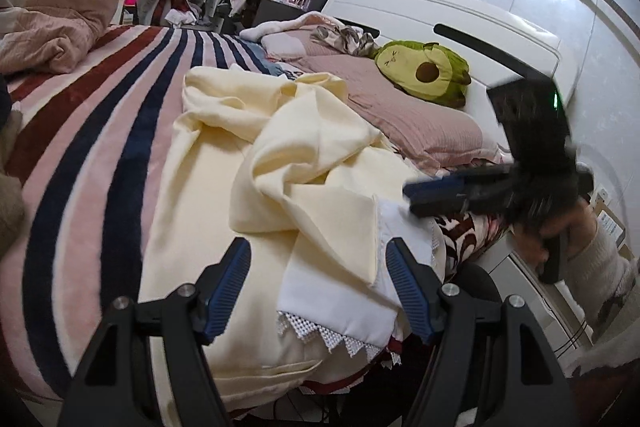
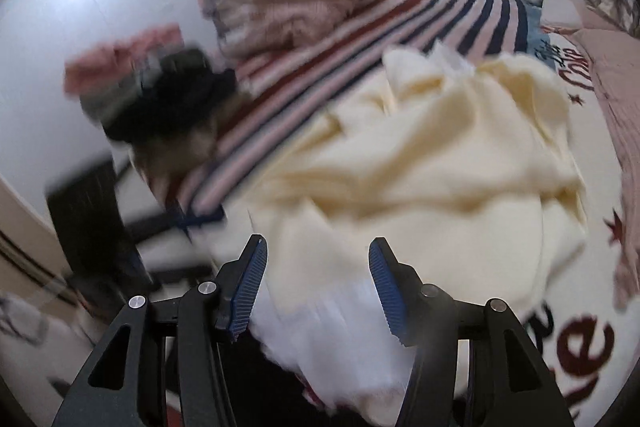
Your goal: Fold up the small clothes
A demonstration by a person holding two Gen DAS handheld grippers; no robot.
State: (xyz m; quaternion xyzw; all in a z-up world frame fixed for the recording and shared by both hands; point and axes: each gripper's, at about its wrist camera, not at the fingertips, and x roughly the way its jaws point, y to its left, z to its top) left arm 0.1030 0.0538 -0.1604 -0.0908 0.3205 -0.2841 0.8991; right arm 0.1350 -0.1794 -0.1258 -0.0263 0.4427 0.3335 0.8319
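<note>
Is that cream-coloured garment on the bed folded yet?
Not folded. The cream-yellow fabric garment lies crumpled in loose heaped folds on the striped blanket, lace hem showing.

Striped blanket [image 1: 100, 131] seemingly clear leftward

Matt cream cloth garment [image 1: 304, 147] w/ white lace trim [image 1: 336, 335].

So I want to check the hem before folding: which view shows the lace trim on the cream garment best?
The left wrist view. There the cream garment is sharp, and its white zigzag lace trim hangs clearly at the bed's near edge. The right wrist view is motion-blurred: the hem shows only as a white smear, with no lace pattern readable.
</note>
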